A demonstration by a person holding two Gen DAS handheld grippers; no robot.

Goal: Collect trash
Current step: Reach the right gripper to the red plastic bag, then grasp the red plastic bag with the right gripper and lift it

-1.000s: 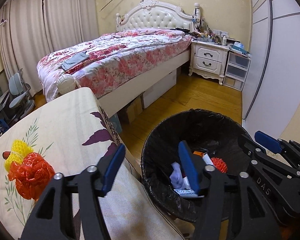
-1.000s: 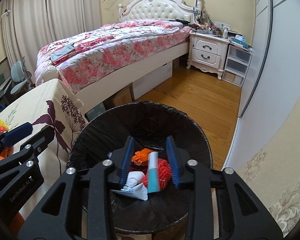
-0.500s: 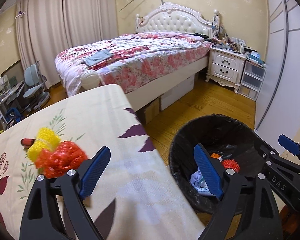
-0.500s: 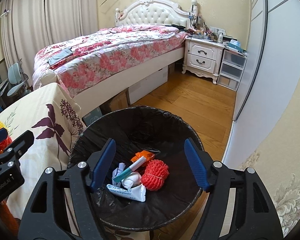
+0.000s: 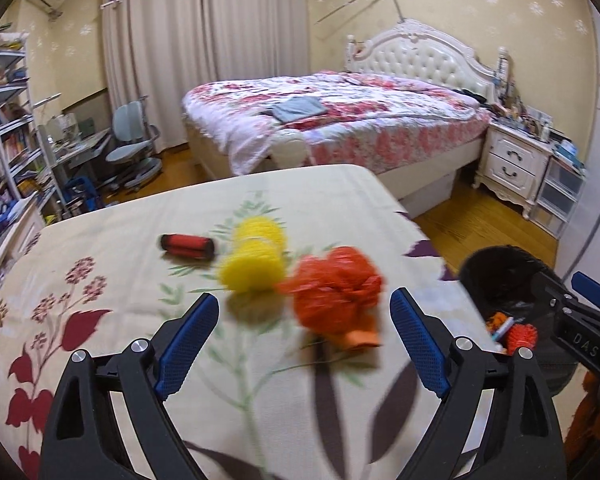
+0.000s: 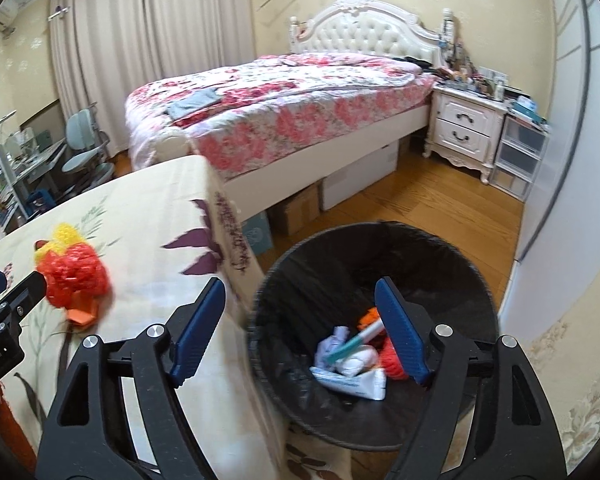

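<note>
While the orange net wad (image 5: 336, 296) lies on the counter (image 5: 112, 240) just ahead of the left tongs (image 5: 304, 336), a yellow net roll (image 5: 256, 260) sits beyond it and a red tube (image 5: 187, 246) farther left. Both tongs have just been spreading and grip nothing. The right tongs (image 6: 300, 328) straddle the black bin's (image 6: 452, 256) near rim, above discarded scraps (image 6: 352, 364).

Red mesh ball (image 6: 394, 356): half hidden behind the right gripper's blue pad, inside the trash bin (image 6: 476, 280). Orange crumpled bag (image 5: 336, 292), yellow mesh (image 5: 256, 260): motion-blurred (edges indistinct). Nightstand clutter (image 5: 524, 114): too small to identify.
</note>
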